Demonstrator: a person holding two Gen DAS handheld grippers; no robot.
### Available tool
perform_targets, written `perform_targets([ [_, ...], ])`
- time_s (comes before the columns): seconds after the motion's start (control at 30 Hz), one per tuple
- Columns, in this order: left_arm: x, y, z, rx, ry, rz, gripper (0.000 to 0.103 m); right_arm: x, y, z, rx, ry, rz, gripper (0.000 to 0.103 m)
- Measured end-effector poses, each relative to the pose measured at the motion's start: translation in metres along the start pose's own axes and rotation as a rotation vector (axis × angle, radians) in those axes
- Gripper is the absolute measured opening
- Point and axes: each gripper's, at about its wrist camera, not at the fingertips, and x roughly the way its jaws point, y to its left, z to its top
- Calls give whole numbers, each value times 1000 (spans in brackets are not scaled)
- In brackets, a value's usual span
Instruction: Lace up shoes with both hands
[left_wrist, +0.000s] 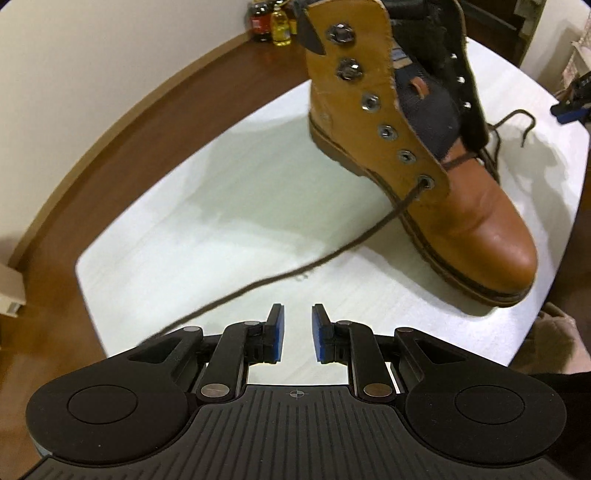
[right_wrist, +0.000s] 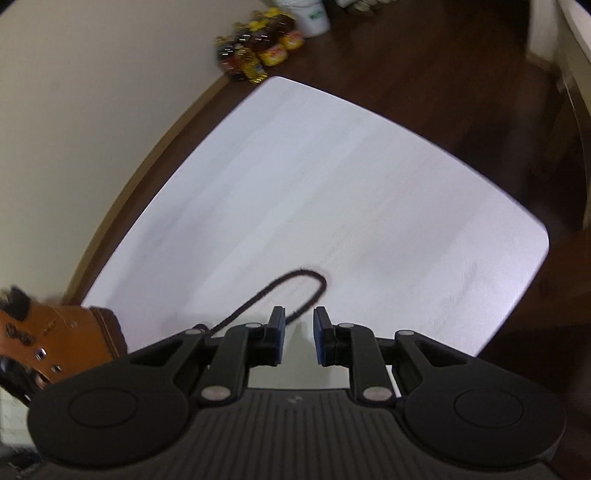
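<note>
A tan leather boot (left_wrist: 424, 177) stands on the white table (left_wrist: 203, 229), toe towards me, tongue open. A dark brown lace (left_wrist: 295, 271) runs from its lowest left eyelet across the table and passes to the left of my left gripper (left_wrist: 297, 314), which is open and empty. Another lace end (left_wrist: 517, 122) lies behind the boot. In the right wrist view my right gripper (right_wrist: 299, 317) is open; a loop of lace (right_wrist: 295, 286) lies on the table just ahead of its left finger. The boot's side (right_wrist: 59, 343) shows at the lower left.
Bottles (left_wrist: 273, 22) stand on the dark wood floor by the wall, seen also in the right wrist view (right_wrist: 258, 51). A white bucket (right_wrist: 314, 14) is beside them. A blue object (left_wrist: 572, 107) sits at the table's far right edge.
</note>
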Motion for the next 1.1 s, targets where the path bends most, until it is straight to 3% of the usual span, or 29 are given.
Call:
perform_targets([
  [0.2,-3,-15,-7,26,1,-44,18,46,4,-2,-46,21,-33,20],
  [0.53,1,-28,-18,60,45,-73,18,75,41,-18,-218,-104,-204,19],
  [0.63,-4,-35,-14,98,23,-81,18,83,56,-26,-375,-102,-234,3],
  [0.73,-12,-49,-3,191,-27,-127,18,78,52,-28,-416,-51,-152,2],
  [0.9,-21,-90,32,413,-175,-256,18,46,52,-27,-549,36,62,2],
  [0.97,-20,-101,42,481,-217,-269,18,32,53,-21,-609,90,178,2],
  [1.0,-17,-118,53,579,-250,-283,18,28,55,-19,-642,115,211,2],
  [1.1,-12,-142,63,739,-339,-300,18,18,63,-18,-716,207,278,2],
])
